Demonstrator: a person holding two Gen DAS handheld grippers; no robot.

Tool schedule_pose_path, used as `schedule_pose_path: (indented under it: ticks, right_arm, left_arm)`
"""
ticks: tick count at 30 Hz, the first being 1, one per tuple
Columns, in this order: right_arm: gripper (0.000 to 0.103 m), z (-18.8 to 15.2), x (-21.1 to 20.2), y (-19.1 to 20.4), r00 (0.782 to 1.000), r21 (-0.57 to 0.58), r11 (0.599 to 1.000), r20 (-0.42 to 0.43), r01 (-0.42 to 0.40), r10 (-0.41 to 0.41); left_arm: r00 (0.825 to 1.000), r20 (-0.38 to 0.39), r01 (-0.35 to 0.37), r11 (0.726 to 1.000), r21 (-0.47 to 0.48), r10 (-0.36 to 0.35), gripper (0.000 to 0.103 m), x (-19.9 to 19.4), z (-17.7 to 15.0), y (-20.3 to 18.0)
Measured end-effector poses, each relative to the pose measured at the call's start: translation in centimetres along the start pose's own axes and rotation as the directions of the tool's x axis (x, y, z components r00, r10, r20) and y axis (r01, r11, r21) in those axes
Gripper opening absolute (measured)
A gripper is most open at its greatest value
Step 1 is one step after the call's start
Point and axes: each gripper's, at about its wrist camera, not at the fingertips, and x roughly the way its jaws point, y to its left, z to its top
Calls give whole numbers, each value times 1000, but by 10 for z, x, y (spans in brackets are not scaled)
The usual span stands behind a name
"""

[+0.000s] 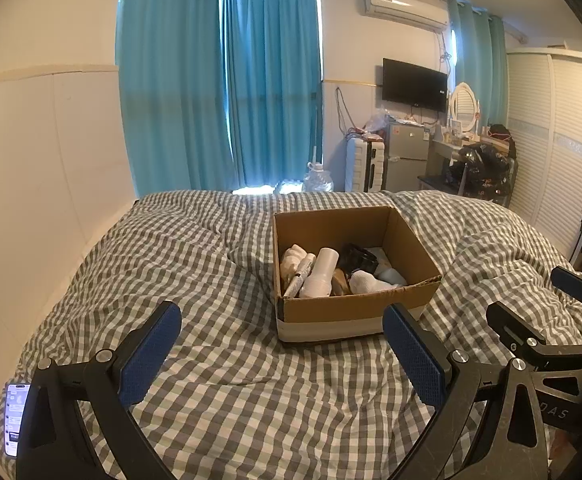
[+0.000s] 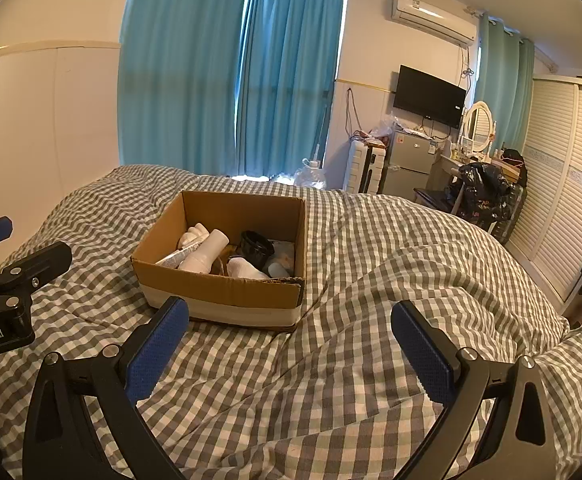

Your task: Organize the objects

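An open cardboard box (image 1: 331, 312) stands on the checked bedcover; it also shows in the right wrist view (image 2: 219, 292). Inside lie a white bottle (image 1: 321, 272), a silver tube (image 1: 301, 274), a white sock (image 1: 371, 282), a black round container (image 1: 357, 258) and a cream cloth (image 1: 293, 260). My left gripper (image 1: 283, 354) is open and empty, just in front of the box. My right gripper (image 2: 289, 354) is open and empty, in front of the box and to its right. The right gripper also shows at the right of the left wrist view (image 1: 539, 312).
The grey-and-white checked bedcover (image 1: 211, 380) is rumpled, with a raised fold at the right (image 2: 431, 264). A lit phone (image 1: 15, 416) lies at the bed's left edge. A white wall panel stands left. Beyond the bed are blue curtains, a water jug, a fridge and a wardrobe.
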Motion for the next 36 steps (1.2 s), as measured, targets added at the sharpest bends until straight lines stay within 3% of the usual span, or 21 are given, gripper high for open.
schedule_pose_path:
  ticks: [36]
  right_arm:
    - [102,-3,2,2,1000,-5,1000,-11,1,-1]
  left_arm:
    - [1000,1,-14,1000,10,14,103,0,-2,-2]
